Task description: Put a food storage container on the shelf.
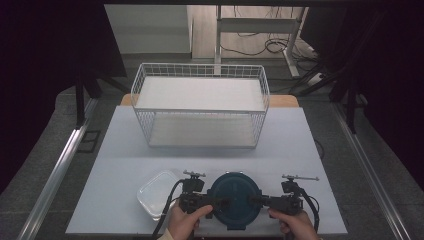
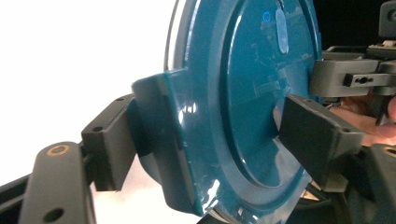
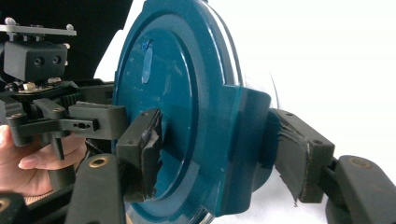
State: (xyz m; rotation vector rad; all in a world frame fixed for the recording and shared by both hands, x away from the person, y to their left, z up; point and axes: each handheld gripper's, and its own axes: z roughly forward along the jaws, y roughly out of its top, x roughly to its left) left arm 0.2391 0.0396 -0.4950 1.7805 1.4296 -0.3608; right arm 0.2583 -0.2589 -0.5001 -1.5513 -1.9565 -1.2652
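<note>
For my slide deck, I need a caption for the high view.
Both grippers, left and right, clasp opposite edges of a round teal-lidded container before a white wire basket.

The round plastic lid is dark teal, glossy, with a paler oval mark near its rim. The left gripper and right gripper are matte black. The square plastic container is clear. The wire basket is white, in a grid pattern. The tabletop is pale grey-blue.

Wire basket, clear container
</note>
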